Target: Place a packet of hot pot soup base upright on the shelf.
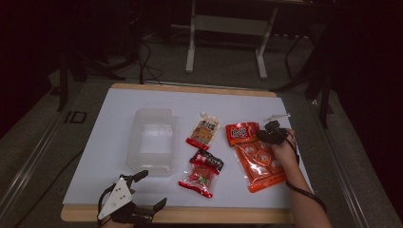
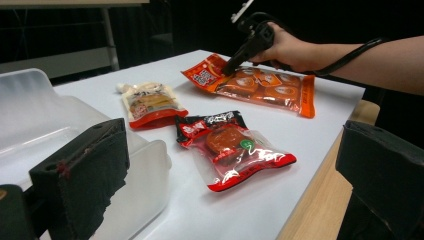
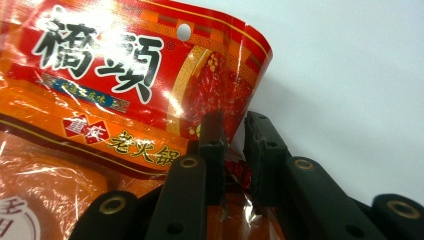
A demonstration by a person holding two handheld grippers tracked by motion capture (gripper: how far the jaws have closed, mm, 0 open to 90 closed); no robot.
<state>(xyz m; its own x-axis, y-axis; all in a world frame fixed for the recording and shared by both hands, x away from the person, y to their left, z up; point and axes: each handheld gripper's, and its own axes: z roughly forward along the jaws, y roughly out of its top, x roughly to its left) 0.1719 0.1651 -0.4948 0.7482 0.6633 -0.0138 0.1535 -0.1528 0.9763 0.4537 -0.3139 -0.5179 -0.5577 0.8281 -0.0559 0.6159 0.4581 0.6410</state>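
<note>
- Orange pack (image 1: 256, 159), right edge of the desk (image 1: 119, 102): red header with black characters, gold trim, orange clear-fronted body with round pieces.
- Red pack (image 1: 202, 173), near front edge: black top band with red print, clear middle, red border, small green spot.
- Pale pouch (image 1: 204, 131), mid-desk: cream and yellow, red bottom strip.
- Box (image 1: 152, 140), left of centre: frosted, translucent white.
- Desk: white top, light wood rim.
- Right gripper (image 3: 235, 150): black jaws, brass-coloured rivets.
- Left gripper (image 1: 142, 190): black, grey plate.
</note>
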